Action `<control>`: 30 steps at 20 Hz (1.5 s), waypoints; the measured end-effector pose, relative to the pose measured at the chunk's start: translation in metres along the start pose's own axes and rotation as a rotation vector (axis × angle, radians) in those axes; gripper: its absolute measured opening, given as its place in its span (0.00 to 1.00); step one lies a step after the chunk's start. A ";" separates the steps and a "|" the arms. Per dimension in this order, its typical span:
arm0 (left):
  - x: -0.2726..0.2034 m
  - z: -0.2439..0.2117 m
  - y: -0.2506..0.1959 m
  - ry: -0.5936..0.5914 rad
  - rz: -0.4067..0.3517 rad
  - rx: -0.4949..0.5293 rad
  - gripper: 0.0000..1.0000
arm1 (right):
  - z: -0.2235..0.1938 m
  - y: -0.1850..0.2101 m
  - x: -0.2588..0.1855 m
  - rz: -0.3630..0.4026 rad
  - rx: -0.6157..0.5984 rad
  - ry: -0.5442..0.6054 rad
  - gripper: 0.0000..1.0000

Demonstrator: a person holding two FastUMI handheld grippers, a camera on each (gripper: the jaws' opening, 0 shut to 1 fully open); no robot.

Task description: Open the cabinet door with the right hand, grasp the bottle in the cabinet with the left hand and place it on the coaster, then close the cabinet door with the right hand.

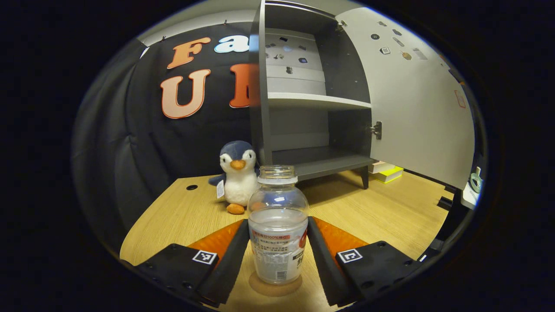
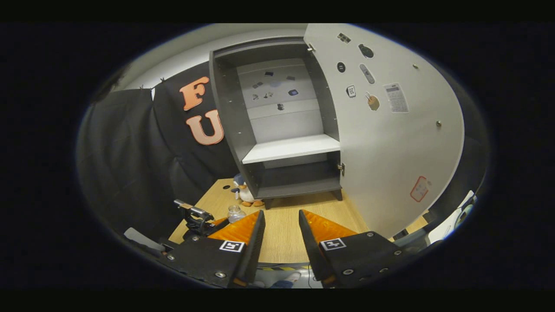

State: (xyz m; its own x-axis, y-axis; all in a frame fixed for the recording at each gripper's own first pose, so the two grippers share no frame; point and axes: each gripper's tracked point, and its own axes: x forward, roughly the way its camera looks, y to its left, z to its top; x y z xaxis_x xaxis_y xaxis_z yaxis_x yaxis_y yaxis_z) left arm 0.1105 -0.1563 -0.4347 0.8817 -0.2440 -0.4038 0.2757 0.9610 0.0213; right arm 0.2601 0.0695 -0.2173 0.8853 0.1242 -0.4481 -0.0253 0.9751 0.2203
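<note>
Left gripper view: the bottle (image 1: 278, 227) stands upright on the round brown coaster (image 1: 275, 287), whose edge shows under its base. No cap on the neck; clear upper part, label on the lower half. The left gripper (image 1: 278, 251) has its two fingers on either side of the bottle, at label height. Whether the pads touch the bottle or have just let go, I cannot tell: the inner edges lie right at its outline. Behind it a plush penguin (image 1: 236, 175) sits on the wooden table (image 1: 390, 212), just beside the cabinet (image 1: 303, 86). Both cabinet shelves are bare. The cabinet door (image 1: 416, 99) is swung wide open.

Right gripper view: the right gripper (image 2: 281, 242) is spread, nothing between its fingers, held off the table in front of the cabinet, well apart from the door (image 2: 390, 143). The bottle (image 2: 235, 213) shows small, low left, beside the left gripper's body (image 2: 195, 219).

Judgement: the placing step is at its end; release and door closing remain. To do it well, open the left fingers evenly so neither drags the bottle, then draw straight back along the finger line; the bottle is open-topped and a sideways nudge could tip it. The right gripper should reach the door's free edge and push it smoothly.
</note>
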 end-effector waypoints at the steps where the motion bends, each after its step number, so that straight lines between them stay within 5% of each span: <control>1: 0.000 -0.003 0.001 0.007 0.002 -0.001 0.86 | -0.001 -0.001 0.002 0.002 -0.005 0.006 0.49; 19: -0.021 -0.025 0.010 0.055 0.045 0.023 0.84 | -0.014 0.017 -0.002 0.052 -0.002 0.035 0.49; 30: -0.045 0.006 0.010 0.006 0.044 0.011 0.90 | -0.011 0.022 -0.015 0.078 0.010 0.014 0.49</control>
State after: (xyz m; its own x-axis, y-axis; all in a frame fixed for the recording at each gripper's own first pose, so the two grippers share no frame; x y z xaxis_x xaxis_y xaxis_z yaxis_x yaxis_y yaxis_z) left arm 0.0759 -0.1367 -0.4112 0.8908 -0.2008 -0.4076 0.2408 0.9693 0.0488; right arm 0.2407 0.0907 -0.2151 0.8742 0.2027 -0.4412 -0.0894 0.9603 0.2641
